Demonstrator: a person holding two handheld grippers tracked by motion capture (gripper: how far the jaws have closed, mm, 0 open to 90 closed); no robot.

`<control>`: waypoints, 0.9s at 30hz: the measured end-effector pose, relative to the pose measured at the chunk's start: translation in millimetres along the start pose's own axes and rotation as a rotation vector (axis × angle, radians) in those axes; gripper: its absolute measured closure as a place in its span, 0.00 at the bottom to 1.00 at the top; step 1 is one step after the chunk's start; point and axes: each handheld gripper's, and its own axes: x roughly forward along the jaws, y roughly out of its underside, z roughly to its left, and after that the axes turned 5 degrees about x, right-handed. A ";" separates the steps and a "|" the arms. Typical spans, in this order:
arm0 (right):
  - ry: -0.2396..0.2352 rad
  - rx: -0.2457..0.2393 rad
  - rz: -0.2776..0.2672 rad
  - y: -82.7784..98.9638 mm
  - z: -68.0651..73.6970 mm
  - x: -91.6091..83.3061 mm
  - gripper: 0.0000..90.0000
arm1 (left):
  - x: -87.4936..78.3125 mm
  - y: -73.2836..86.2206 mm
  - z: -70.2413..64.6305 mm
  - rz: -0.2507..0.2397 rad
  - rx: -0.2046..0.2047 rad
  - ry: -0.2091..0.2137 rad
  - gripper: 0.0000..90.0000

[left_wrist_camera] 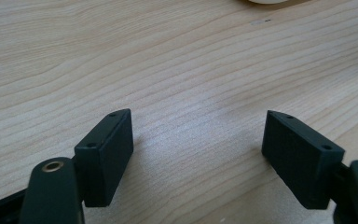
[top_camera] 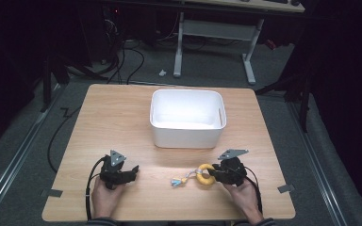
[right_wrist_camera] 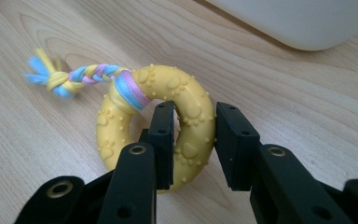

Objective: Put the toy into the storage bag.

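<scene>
A: What do the right tongs point(right_wrist_camera: 193, 140) have?

B: The yellow ring point(right_wrist_camera: 186, 121). One jaw sits inside the hole, the other outside, and both pads press on the ring's near side. It is a firm grip on the band of rubber between them.

A: And the rope?

B: A braided tail point(right_wrist_camera: 81, 74) is tied to the ring's far left side, seen from those tongs, and trails off to a knot with blue and yellow ends. It lies flat on the table point(right_wrist_camera: 307, 107), away from the jaws.

A: How much room around it?

B: Ahead and to the right of the right tongs stands the white bin point(top_camera: 187, 117), close by, its rounded lower edge near the top of the right gripper view. Bare wood lies between the ring and that wall. In the high view the ring point(top_camera: 205, 175) lies just left of the right tongs point(top_camera: 217, 175), with the table's near edge behind the hand.

A: The left tongs?

B: The left tongs point(left_wrist_camera: 198, 140) stand open, jaws wide apart, with bare wood between them. They rest low over the table. In the high view the left tongs point(top_camera: 131, 172) sit well apart from the ring, with a clear stretch of wood between, and the bin lies ahead of them to the right. The table's left edge is some way off to their outer side.
</scene>
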 end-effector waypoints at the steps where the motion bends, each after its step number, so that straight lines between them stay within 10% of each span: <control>1: 0.005 -0.009 0.006 -0.1 -0.3 1.0 0.77 | 0.0 0.0 0.0 0.000 0.000 0.000 0.28; 27: 0.011 -0.051 -0.071 -19.5 -2.6 -36.8 0.79 | 0.0 0.0 -0.1 0.000 0.000 0.000 0.28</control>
